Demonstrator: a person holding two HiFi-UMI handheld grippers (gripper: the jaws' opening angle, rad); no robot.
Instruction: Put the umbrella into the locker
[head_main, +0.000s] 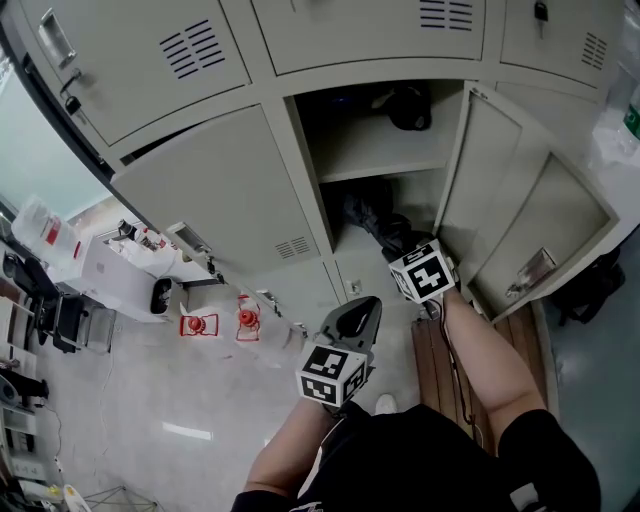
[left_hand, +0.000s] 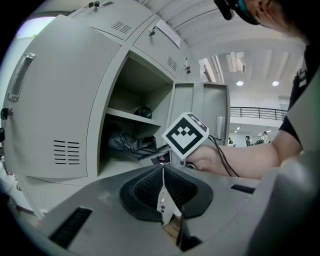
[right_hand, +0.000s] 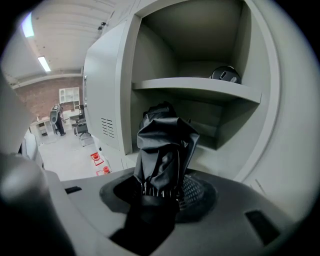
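Umbrella (right_hand: 162, 145): black crumpled fabric, folded, lying bunched.
Right gripper (right_hand: 160, 187): pinching the umbrella's gathered end.
Left gripper (left_hand: 162, 187): jaws resting pressed together.
Locker (right_hand: 155, 55): smooth grey metal, door (head_main: 520, 200) standing open.

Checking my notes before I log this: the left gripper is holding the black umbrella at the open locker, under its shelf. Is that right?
Not the left: the right gripper holds the black umbrella at the open locker, under its shelf. The right gripper view shows its jaws closed on the folded fabric.
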